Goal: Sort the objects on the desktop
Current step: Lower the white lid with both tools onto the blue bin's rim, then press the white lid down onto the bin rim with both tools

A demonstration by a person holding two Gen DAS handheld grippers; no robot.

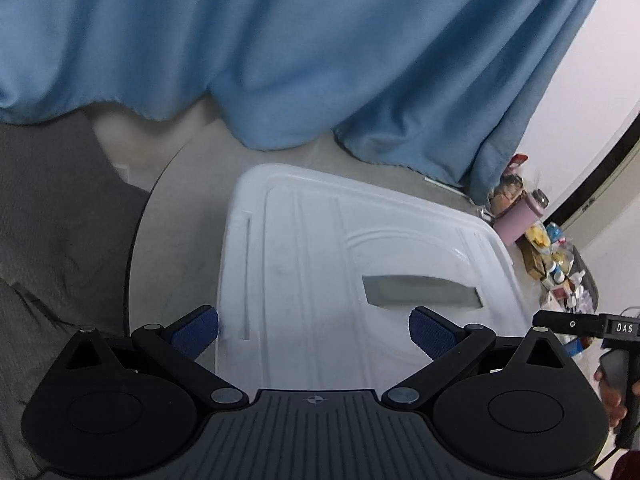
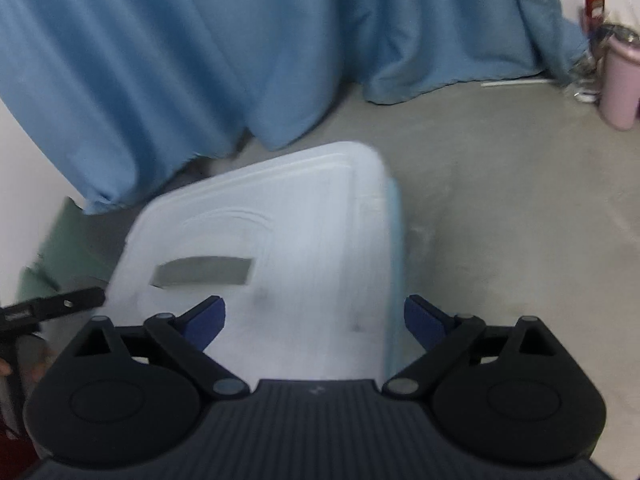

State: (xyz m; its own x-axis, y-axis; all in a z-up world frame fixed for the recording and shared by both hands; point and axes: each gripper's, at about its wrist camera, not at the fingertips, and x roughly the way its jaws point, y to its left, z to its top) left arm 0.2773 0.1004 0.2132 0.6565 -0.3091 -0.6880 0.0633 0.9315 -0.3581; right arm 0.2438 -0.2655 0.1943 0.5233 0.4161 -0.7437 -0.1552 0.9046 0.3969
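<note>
A white plastic storage box lid (image 1: 320, 264) with a grey slot handle (image 1: 420, 290) lies on the beige table under both grippers. It also shows in the right wrist view (image 2: 304, 240), with a pale blue box edge (image 2: 396, 264) under its right side. My left gripper (image 1: 314, 330) is open over the lid's near left part, its left pad (image 1: 196, 334) at the lid's left edge. My right gripper (image 2: 314, 320) is open over the lid's near right part, its right pad (image 2: 424, 326) just past the right edge. Neither holds anything.
A blue curtain (image 1: 280, 48) hangs behind the table. A pink tumbler (image 2: 622, 80) and a heap of small items (image 1: 556, 256) sit at the far right. A grey cloth (image 1: 52, 216) lies off the table's left edge. The other gripper shows at the right (image 1: 576, 326).
</note>
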